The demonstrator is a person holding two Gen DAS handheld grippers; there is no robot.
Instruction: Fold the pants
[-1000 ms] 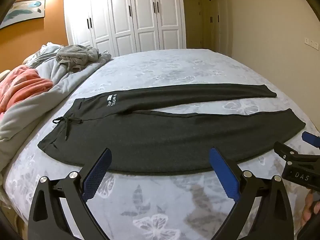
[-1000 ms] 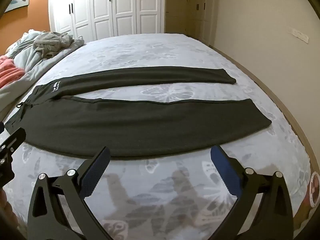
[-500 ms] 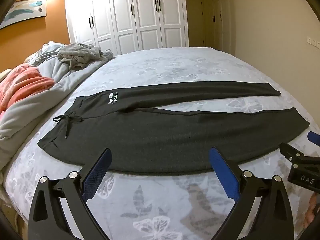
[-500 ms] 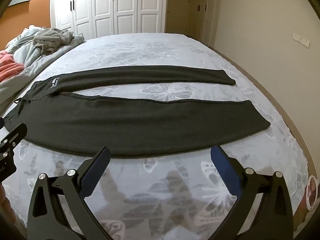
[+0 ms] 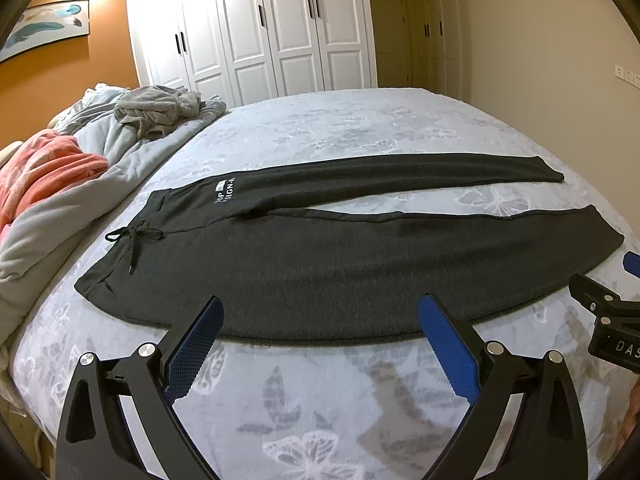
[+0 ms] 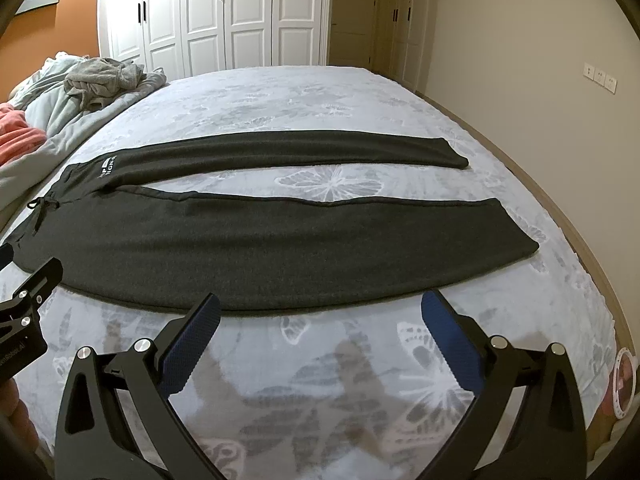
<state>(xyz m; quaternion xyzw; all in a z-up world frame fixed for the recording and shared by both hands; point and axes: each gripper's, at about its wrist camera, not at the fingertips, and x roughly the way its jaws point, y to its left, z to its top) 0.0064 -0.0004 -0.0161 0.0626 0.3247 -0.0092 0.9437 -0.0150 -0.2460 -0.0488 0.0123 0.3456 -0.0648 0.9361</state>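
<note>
Dark grey pants (image 5: pixel 320 256) (image 6: pixel 248 248) lie flat across the bed, waistband with a drawstring (image 5: pixel 134 238) to the left and both legs stretched to the right, spread in a narrow V. My left gripper (image 5: pixel 320 320) hovers open above the near edge of the closer leg, nothing between its blue pads. My right gripper (image 6: pixel 320 316) is open too, just short of the same leg's near edge, toward the cuff end. Each gripper shows at the edge of the other's view.
The bed (image 5: pixel 340 132) has a pale butterfly-print sheet. Grey and pink bedding (image 5: pixel 60 168) is heaped along its left side with a grey garment (image 5: pixel 156 110) on top. White wardrobe doors (image 5: pixel 256 28) stand behind; a wall (image 6: pixel 540 60) runs along the right.
Both grippers have drawn back and risen slightly, so the pants sit a little farther off and more of the room shows. The pants have not moved; both grippers stay open.
</note>
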